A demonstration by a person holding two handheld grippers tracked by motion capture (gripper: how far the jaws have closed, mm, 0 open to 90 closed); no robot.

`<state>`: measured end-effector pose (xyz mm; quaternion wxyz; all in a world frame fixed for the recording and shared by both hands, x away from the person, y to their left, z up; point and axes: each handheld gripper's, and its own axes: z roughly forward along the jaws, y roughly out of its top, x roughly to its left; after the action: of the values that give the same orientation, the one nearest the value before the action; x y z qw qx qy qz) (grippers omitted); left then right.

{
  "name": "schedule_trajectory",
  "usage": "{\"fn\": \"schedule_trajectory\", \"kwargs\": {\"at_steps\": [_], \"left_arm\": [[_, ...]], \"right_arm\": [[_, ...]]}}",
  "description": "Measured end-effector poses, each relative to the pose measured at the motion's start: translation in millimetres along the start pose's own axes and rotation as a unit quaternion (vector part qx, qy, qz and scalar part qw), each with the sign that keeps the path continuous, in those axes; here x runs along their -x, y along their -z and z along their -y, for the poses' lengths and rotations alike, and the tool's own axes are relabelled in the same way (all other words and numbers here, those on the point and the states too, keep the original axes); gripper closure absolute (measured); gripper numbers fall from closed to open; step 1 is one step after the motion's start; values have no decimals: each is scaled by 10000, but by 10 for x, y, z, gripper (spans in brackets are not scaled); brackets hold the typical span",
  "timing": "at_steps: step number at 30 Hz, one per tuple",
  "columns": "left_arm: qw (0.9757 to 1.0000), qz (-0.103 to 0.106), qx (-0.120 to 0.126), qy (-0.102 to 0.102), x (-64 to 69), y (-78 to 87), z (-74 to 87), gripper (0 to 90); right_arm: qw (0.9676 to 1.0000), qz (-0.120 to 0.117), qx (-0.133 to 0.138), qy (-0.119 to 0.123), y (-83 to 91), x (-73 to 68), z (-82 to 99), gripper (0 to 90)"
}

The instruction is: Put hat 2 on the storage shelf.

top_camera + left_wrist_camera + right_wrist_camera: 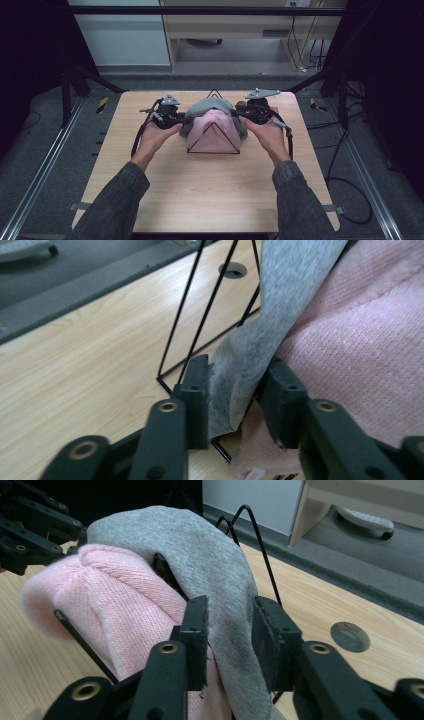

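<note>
Here, I see the pale wooden table (210, 190) carrying everything, with a black wire rack (213, 140) of triangular frames standing near its far middle. Over that rack hang 2 garments: a pink knitted cloth (214, 134) draped at the front, its weave fine and dotted, bunched to a rounded peak on top, and a grey cloth (212, 105) behind it, softer and felt-like, arching over the rack's top and hanging down both sides. My left gripper (235, 395) sits at the left side of the pile, jaws parted narrowly with a hanging edge of the grey cloth between them; the left pad touches the fabric, the right pad stands just off it against the pink knit, so the cloth is not pinched. My right gripper (230, 635) is at the right side, jaws likewise a little apart with the grey cloth's fold running between them; it lies against the left pad, with a gap to the right one. From above, both hands (155, 137) flank the pile level with each other. A round grommet hole (350, 636) lies in the table just beyond the rack.
</note>
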<state>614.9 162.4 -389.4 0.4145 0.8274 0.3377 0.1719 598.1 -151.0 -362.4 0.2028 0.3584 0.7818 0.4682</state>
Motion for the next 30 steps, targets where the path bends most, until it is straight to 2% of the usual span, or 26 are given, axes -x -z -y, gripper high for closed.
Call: {"fn": "schedule_trajectory", "kwargs": {"at_steps": [3, 13, 17, 24, 27, 30], "left_arm": [[9999, -105, 5, -60, 18, 62, -13, 581], [9997, -112, 193, -123, 79, 310, -43, 460], [9996, -83, 245, -96, 103, 395, -36, 381], [9998, -33, 117, -144, 198, 494, 20, 170], [9998, 10, 115, -131, 243, 549, 72, 128], [9999, 18, 70, -130, 285, 614, 154, 101]], "right_arm": [[10000, 42, 4, 7, 52, -26, -22, 639], [9997, 177, 19, 146, 187, -125, -98, 537], [9995, 257, 34, 155, 245, -158, -109, 461], [9993, 371, 23, 35, 366, -201, -105, 272], [9988, 483, -97, -45, 420, -231, -99, 197], [9983, 573, -88, -64, 525, -276, -63, 164]]}}
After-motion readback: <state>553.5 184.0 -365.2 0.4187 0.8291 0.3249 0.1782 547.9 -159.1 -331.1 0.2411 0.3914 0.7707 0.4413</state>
